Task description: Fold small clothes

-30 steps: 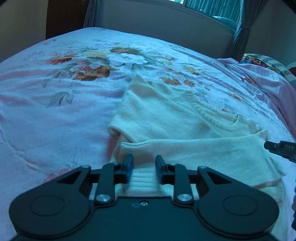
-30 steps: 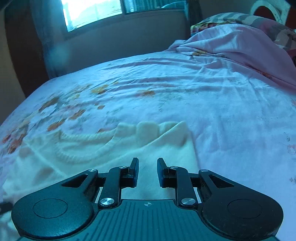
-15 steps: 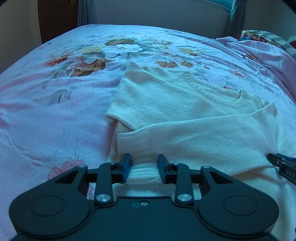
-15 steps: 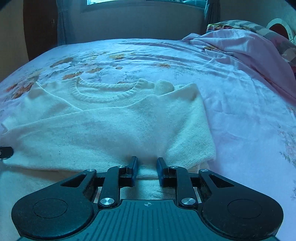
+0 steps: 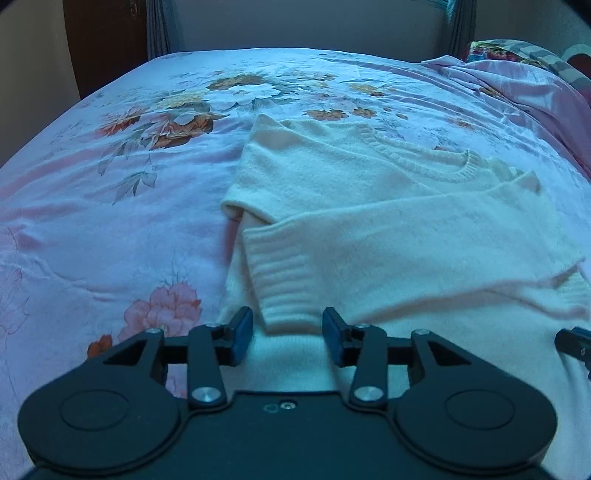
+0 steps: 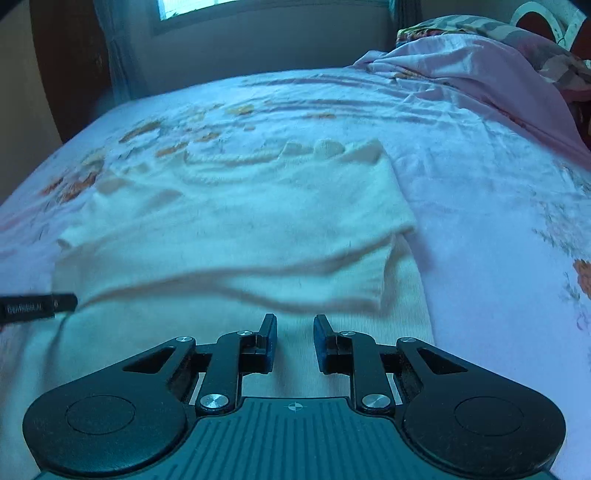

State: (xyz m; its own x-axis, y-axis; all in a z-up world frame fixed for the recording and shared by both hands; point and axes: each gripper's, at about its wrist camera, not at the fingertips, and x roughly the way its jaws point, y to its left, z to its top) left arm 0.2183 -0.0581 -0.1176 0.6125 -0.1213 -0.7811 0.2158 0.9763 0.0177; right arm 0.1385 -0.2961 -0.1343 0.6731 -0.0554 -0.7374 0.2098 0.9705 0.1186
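Observation:
A cream knit sweater lies flat on the floral bedsheet, collar away from me, with one sleeve folded across its chest. The sleeve's ribbed cuff ends just in front of my left gripper, which is open and empty above the sweater's lower part. In the right wrist view the sweater fills the middle. My right gripper is open and empty over the sweater's lower body, just short of the folded sleeve's edge. Each gripper's tip shows at the other view's edge.
A bunched pink blanket and patterned pillows lie at the far right of the bed. A wall with a window and curtains stands beyond the bed. A dark wooden door is at the far left.
Both grippers have drawn back toward me along the sweater. The left jaws have opened wider and now sit behind the cuff. The right gripper now sits behind the folded sleeve's edge.

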